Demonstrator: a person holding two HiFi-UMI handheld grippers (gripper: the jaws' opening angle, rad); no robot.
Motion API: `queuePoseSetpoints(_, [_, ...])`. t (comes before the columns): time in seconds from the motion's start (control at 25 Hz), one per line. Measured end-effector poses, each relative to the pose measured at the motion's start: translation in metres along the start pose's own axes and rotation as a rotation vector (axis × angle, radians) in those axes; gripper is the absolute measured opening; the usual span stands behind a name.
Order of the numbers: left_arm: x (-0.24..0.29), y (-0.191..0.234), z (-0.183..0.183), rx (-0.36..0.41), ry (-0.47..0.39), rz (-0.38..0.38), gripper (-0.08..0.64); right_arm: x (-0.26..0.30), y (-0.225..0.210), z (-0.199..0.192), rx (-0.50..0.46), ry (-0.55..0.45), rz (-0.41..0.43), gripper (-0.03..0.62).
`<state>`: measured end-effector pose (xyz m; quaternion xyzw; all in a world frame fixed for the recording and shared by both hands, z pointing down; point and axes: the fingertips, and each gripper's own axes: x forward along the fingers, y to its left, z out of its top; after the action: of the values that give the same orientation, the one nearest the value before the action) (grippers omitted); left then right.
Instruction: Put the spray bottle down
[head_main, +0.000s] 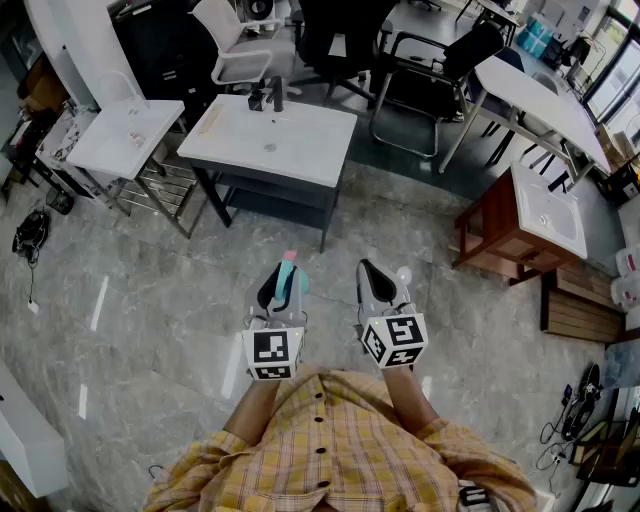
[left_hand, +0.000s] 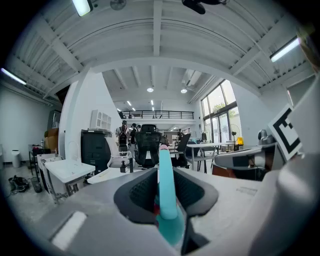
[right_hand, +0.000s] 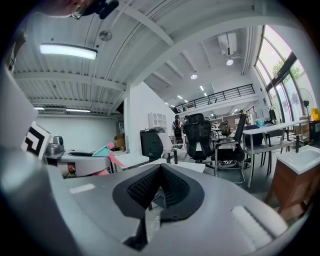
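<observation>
The left tongs (head_main: 283, 287) are closed on the spray bottle (left_hand: 167, 192), a slim teal body with a pink tip that stands up between the two dark pads and reaches past their ends. In the head view the bottle is held in the air over the grey marble floor (head_main: 140, 290), on the near side of the white desk (head_main: 305, 150) and well apart from it, roughly in line with the desk's middle. The right tongs (right_hand: 159, 176) are pressed together with nothing between the pads; they hang just beside the left pair, also on the near side of the white desk, toward its right corner. Both point toward the desk, nearly level, and each carries a cube with square markers at its rear, close to the person's yellow plaid shirt (head_main: 330, 450). A dark faucet (head_main: 272, 97) stands at the far edge of the white desk. Behind the desk is a black office chair (head_main: 335, 35), to its left a smaller white basin stand (head_main: 115, 145), and to its right, well apart, a brown wooden stand (head_main: 495, 235) with a white basin top.
</observation>
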<state>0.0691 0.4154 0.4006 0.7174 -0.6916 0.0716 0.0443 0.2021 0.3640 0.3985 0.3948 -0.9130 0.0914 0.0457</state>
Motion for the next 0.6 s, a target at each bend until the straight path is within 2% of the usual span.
queuePoseSetpoints(0.32, [0.002,0.011,-0.002,0.002,-0.009,-0.011,0.097,0.004,0.01,0.009,0.007,-0.048,0.02,0.002])
queuePoseSetpoints(0.6, [0.004,0.03,-0.014,-0.011,-0.02,-0.047,0.098,0.016,0.019,0.004,0.017,-0.058,-0.027,0.002])
